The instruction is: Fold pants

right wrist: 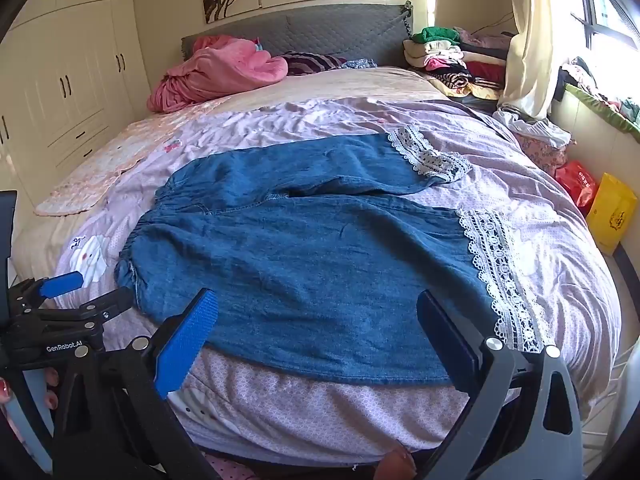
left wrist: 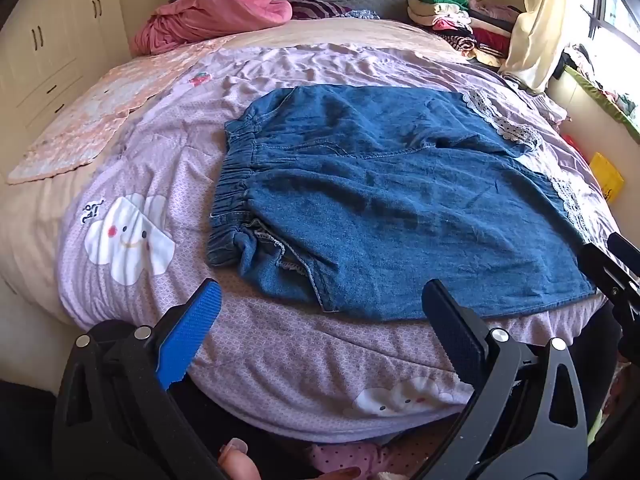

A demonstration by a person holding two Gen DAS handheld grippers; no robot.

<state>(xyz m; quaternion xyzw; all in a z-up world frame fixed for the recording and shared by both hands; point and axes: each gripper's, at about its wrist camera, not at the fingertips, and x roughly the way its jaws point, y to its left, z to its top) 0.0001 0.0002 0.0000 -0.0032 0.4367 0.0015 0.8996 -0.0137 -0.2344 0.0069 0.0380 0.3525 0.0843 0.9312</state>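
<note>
Blue denim pants point(left wrist: 384, 196) with white lace cuffs point(right wrist: 492, 276) lie spread flat on the lilac bedspread point(left wrist: 132, 292), elastic waistband point(left wrist: 236, 184) to the left, legs to the right. They also show in the right wrist view point(right wrist: 304, 256). My left gripper point(left wrist: 320, 300) is open and empty, just off the near edge by the waist end. My right gripper point(right wrist: 316, 312) is open and empty over the near leg's edge. Each gripper shows in the other's view: the right one point(left wrist: 612, 264), the left one point(right wrist: 80, 292).
A pink blanket point(right wrist: 220, 72) and striped pillow lie by the grey headboard point(right wrist: 344, 32). A stack of folded clothes point(right wrist: 452, 56) sits at the far right corner. A floral cloth point(left wrist: 92, 120) lies at left. Yellow point(right wrist: 610, 212) and red bags stand on the floor at right. White wardrobes point(right wrist: 68, 76) stand at left.
</note>
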